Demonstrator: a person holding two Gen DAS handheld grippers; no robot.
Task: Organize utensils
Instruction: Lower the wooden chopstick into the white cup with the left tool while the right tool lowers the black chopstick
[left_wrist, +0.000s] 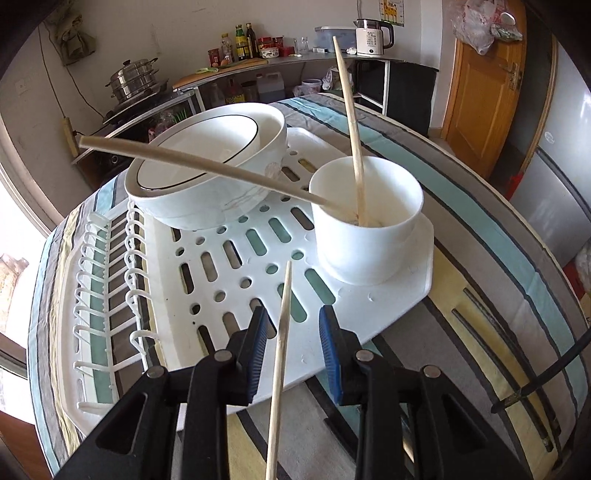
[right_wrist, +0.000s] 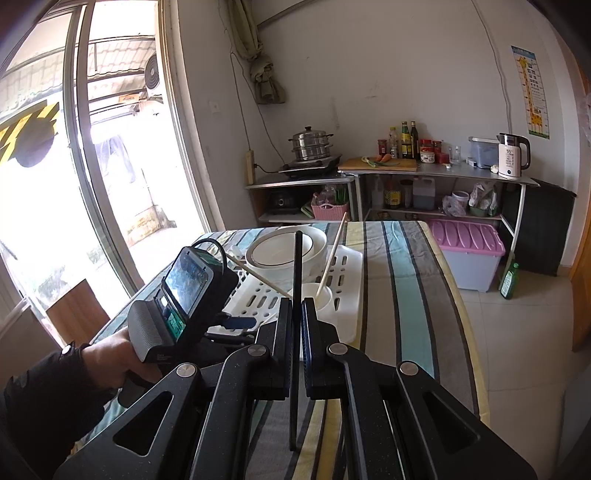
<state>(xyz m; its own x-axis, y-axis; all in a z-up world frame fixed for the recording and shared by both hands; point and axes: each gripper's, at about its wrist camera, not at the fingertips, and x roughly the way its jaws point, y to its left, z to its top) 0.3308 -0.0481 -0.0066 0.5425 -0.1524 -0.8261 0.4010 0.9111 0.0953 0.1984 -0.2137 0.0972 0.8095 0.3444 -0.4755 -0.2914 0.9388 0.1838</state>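
Observation:
A white cup (left_wrist: 365, 221) stands on the white slotted drying rack (left_wrist: 229, 295) and holds two wooden chopsticks (left_wrist: 349, 122), both leaning out. Stacked white bowls (left_wrist: 207, 173) sit behind it. My left gripper (left_wrist: 293, 325) is open just in front of the rack; a third wooden chopstick (left_wrist: 282, 354) passes loosely between its blue pads (left_wrist: 258, 350), touching neither. My right gripper (right_wrist: 296, 314) is shut on a black chopstick (right_wrist: 297, 266), held upright above the table, short of the cup (right_wrist: 319, 295) and bowls (right_wrist: 286, 251). The left gripper body (right_wrist: 184, 288) shows in the right wrist view.
A striped cloth (left_wrist: 480, 258) covers the table. A dark chopstick (left_wrist: 543, 380) crosses the lower right of the left wrist view. Peg rows (left_wrist: 107, 280) line the rack's left side. Beyond the table stand a shelf with bottles and kettle (right_wrist: 511, 157), and a pink-lidded bin (right_wrist: 469, 251).

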